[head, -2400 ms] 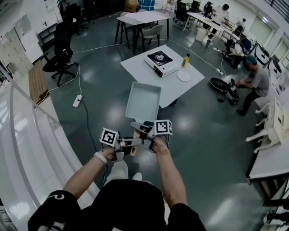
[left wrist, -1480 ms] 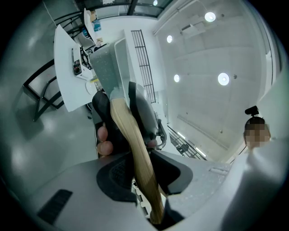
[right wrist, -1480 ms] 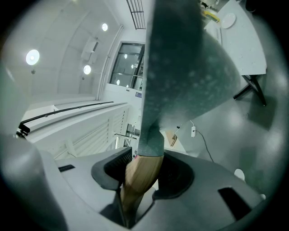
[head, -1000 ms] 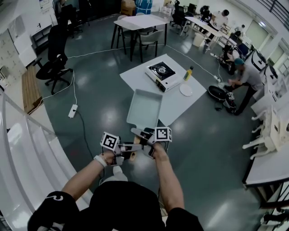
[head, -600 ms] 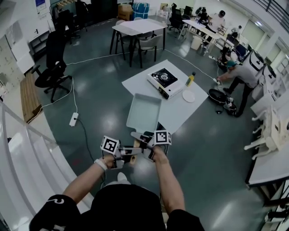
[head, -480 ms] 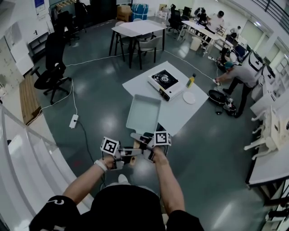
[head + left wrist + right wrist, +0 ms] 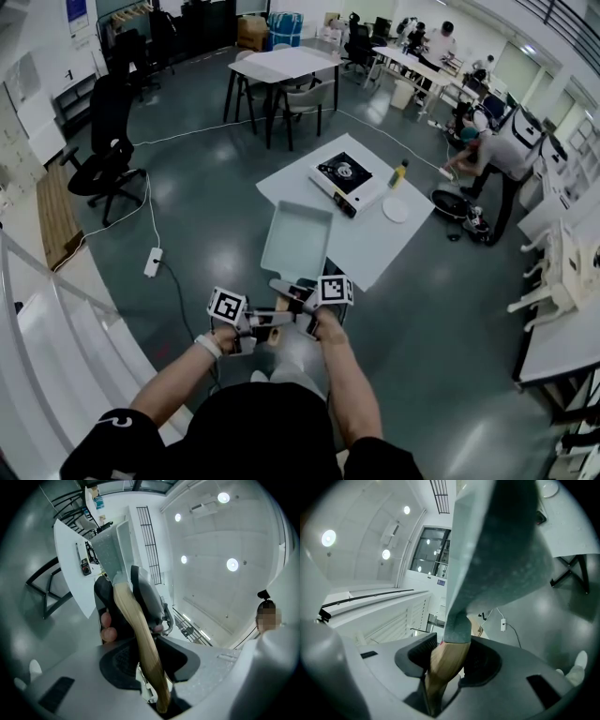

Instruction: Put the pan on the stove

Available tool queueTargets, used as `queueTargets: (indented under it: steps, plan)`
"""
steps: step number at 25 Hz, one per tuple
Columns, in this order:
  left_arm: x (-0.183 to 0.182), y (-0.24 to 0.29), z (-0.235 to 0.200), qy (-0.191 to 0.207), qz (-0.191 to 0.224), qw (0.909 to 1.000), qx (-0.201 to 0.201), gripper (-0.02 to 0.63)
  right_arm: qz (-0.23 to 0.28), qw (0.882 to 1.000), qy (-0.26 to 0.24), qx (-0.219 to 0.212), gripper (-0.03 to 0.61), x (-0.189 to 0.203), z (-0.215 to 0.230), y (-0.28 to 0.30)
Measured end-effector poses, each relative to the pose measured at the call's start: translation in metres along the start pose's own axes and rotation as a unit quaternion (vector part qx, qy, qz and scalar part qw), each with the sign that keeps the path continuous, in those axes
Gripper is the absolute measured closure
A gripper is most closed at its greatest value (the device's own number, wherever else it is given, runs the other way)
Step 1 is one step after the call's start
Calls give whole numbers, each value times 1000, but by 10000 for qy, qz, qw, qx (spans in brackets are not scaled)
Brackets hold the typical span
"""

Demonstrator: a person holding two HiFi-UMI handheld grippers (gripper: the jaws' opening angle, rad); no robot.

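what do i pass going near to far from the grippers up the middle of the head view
pan → stove → far table

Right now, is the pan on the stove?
Off. The pan is in the air, left gripper and right gripper clamped on its wooden handle; the stove sits on the white table ahead.

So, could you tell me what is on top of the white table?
A stove, a yellow bottle and a white plate; the held pan covers part of the table's near edge.
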State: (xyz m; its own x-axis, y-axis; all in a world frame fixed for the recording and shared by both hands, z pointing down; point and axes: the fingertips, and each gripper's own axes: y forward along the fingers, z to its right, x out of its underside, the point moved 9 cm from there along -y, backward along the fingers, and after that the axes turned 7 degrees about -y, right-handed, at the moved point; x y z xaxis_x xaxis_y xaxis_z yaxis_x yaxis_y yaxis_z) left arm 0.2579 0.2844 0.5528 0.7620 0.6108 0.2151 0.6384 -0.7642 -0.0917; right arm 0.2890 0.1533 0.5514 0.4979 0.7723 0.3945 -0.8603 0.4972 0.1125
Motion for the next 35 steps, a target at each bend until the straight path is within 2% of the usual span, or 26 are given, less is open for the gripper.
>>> queueTargets:
  steps: [8, 14, 17, 21, 24, 25, 35]
  plan:
    - [-21, -17, -13, 11, 88, 9999, -101, 518, -102, 9999, -16, 50, 436, -15, 13, 24]
    - [-55, -29, -26, 11, 141, 9999, -67, 518, -156, 9998, -2, 137, 436, -41, 30, 47]
    - [-75, -34, -29, 55, 122, 9999, -109, 518, -131, 9999, 26, 29, 436, -56, 33, 59]
    - [-100, -45, -37, -134, 157, 9997, -128, 518, -135, 9981, -573, -163, 436, -85, 41, 82]
    - [-119, -51, -43, -144, 166, 9996, -153, 518, -162, 9998, 12, 118, 436, -93, 51, 91]
    - [-126, -53, -45, -130, 157, 9997, -155, 518, -168, 9998, 66, 131, 436, -97, 53, 95]
    - [-190, -60, -57, -22, 15, 9998, -177, 517, -88, 9999, 102, -8, 436, -149, 73, 124]
